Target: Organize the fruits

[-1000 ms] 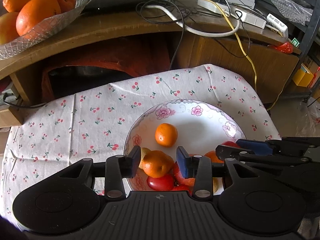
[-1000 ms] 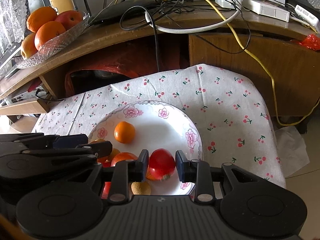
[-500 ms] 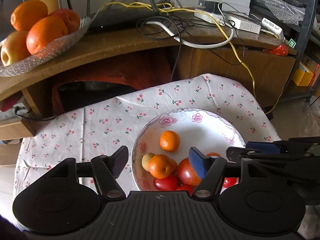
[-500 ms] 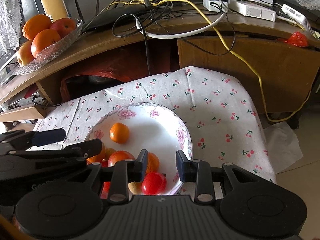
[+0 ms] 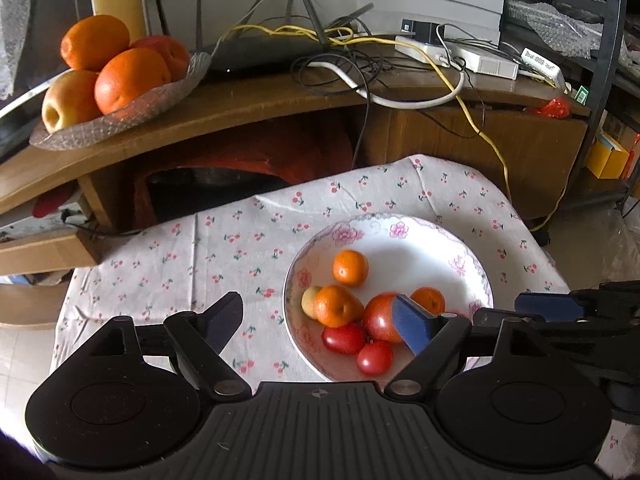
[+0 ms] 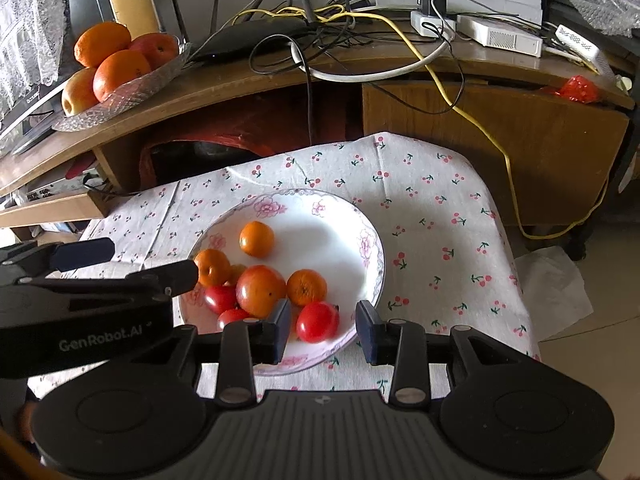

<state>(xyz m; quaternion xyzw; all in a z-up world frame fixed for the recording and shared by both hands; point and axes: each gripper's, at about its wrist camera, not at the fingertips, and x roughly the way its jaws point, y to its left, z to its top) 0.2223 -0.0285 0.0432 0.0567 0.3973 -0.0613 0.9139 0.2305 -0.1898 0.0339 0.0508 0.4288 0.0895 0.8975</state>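
Below, a flowered plate (image 6: 370, 248) sits on a cherry-print cloth (image 6: 432, 208) and holds the fruit: small oranges (image 6: 256, 239), a large tomato (image 6: 260, 290) and small tomatoes (image 6: 317, 322) bunched at its near side. Both grippers hang above that near edge with nothing in them: the left gripper (image 5: 316, 326) has its jaws spread wide over the plate's left side, and the right gripper (image 6: 323, 330) has its jaws apart on either side of one small tomato, not touching it. Behind, on the wooden bench (image 5: 256, 108), a glass dish (image 5: 120, 118) holds oranges and apples
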